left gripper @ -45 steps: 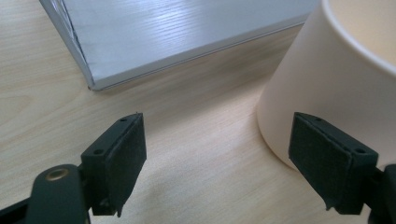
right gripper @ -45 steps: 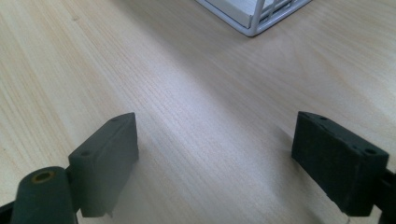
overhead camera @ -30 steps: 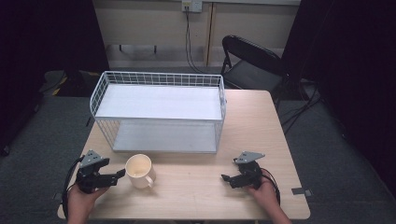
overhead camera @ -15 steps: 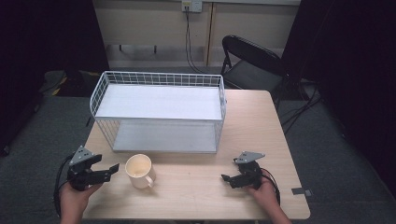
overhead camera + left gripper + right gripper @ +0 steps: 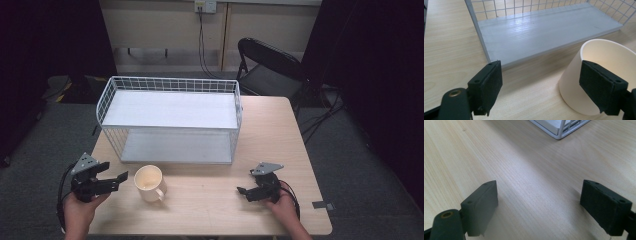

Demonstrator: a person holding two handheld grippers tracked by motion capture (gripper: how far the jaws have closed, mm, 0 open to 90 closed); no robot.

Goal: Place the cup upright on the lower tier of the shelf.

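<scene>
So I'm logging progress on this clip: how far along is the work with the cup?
Barely begun. Nothing looks done: the cup stands upright on the table, in front of the wire rack, whose shelves are bare. In hand: the left claw is open beside the cup, one jaw near its wall, not gripping. The right claw rests open on the table. Left: grasping the cup and, probably, moving it to the rack.

- The mug [image 5: 148,182] was cream coloured.
- The wire rack [image 5: 170,120] was white, with a grid pattern.
- The table [image 5: 210,210] was light wood with grain.
- Both grippers had black jaws.
</scene>
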